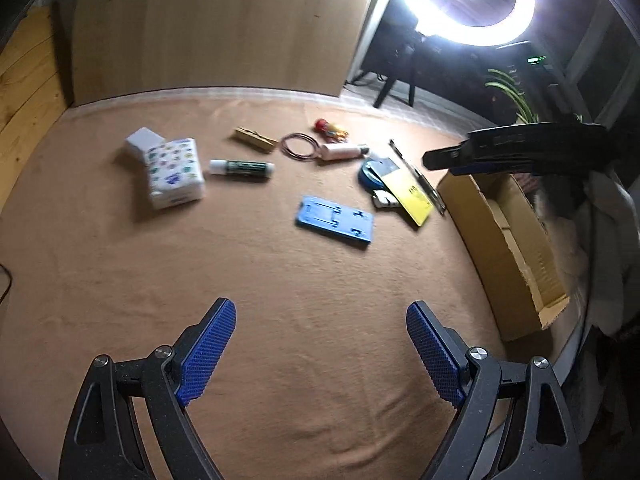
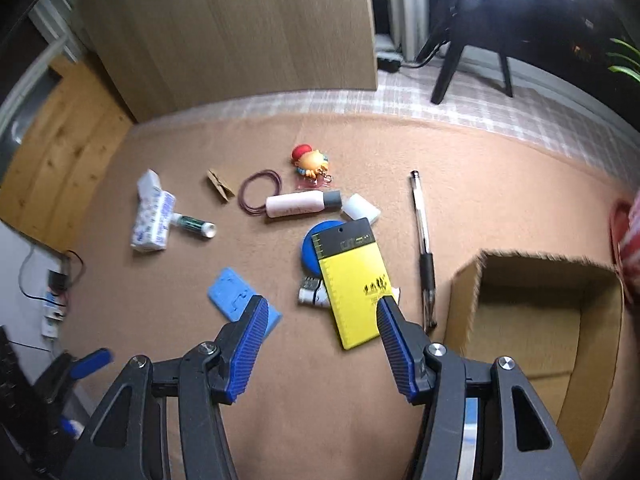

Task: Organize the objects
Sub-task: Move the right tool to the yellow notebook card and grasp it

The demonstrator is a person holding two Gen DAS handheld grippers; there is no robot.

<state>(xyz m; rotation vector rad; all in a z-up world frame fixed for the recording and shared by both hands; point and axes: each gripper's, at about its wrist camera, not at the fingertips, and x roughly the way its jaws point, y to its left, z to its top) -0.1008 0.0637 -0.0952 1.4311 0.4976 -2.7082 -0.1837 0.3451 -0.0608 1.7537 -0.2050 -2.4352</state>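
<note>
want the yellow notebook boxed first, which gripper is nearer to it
Right. The right gripper hovers just short of the yellow notebook, one fingertip overlapping its edge. The left gripper is open over bare cloth, well short of it.

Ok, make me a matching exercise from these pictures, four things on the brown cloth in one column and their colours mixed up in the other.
Things:
1. notepad
2. phone stand
3. hair tie loop
4. eraser

Colours:
A. white
B. maroon
C. yellow and black
D. light blue

Pairs: 1-C, 2-D, 3-B, 4-A
</note>
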